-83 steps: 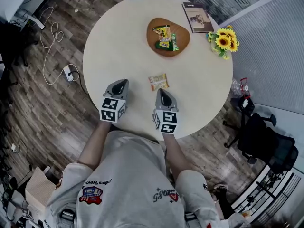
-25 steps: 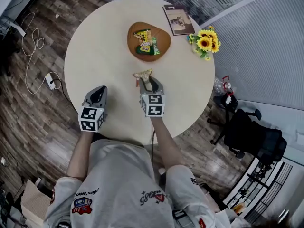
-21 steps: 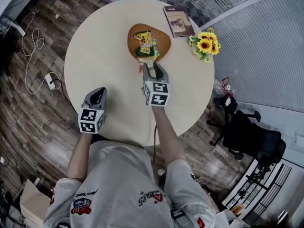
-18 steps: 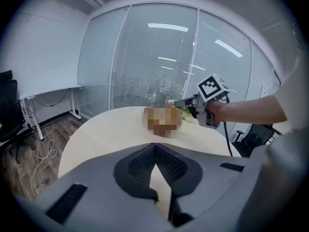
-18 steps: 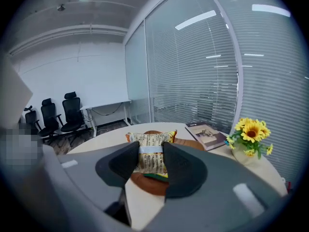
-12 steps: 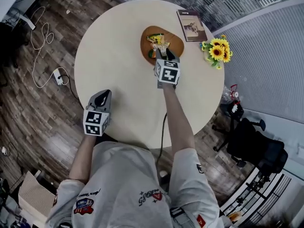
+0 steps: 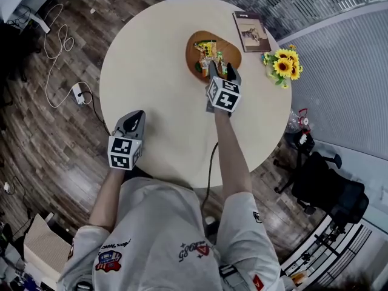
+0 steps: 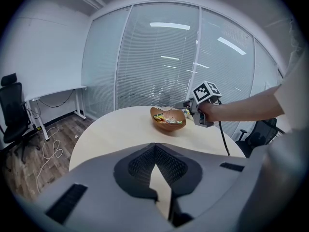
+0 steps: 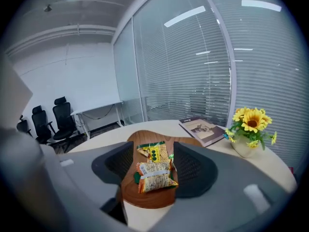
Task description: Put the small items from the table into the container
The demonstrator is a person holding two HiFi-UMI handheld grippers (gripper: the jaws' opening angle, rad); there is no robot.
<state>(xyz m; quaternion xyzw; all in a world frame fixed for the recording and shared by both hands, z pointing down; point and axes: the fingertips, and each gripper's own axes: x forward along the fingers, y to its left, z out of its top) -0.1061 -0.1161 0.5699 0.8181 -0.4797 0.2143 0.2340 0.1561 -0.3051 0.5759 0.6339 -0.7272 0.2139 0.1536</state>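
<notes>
Snack packet (image 9: 154, 177), orange, white-banded, crinkled

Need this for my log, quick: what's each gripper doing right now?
Left gripper: shut, holding nothing.
Right gripper: jaws opening, pads off the snack packet, which lies between them in the wooden bowl.

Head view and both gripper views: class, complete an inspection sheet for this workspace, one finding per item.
Surface: round pale table.
Job's things: snack packets lie in the wooden bowl; none seen loose on the table.
Clutter: book and sunflowers beside the bowl.
Grippers: left gripper at the near edge, jaws together, empty; right gripper over the bowl, jaws opening, a packet between them, not pressed.
Cables: white cable and power strip on the floor; black cable hangs under the right arm.
Surroundings: wood floor, office chair, glass wall with blinds.
</notes>
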